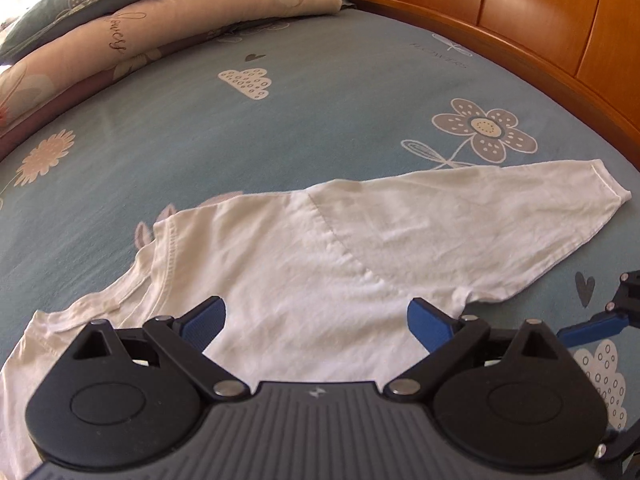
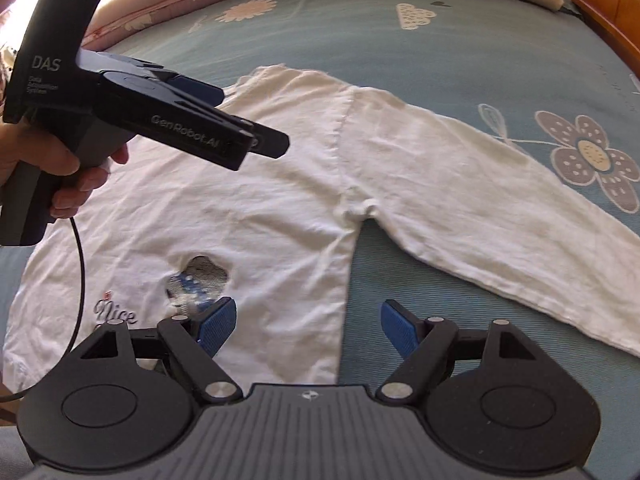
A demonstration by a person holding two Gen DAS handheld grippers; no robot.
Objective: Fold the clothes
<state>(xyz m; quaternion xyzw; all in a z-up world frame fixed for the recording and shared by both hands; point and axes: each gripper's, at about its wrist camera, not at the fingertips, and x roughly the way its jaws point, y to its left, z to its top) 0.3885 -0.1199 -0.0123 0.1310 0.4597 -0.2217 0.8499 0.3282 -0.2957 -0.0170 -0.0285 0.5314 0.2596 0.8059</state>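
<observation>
Here, the white shirt [image 1: 304, 264] lies flat beneath both grippers' wide-spread, empty jaws.

White shirt [image 1: 304, 264] and pillows [image 1: 120, 20] on bed [image 1: 320, 120]

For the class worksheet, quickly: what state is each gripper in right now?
Left gripper: open, holding nothing, above the white shirt.
Right gripper: open, holding nothing, over the shirt's edge.
</observation>
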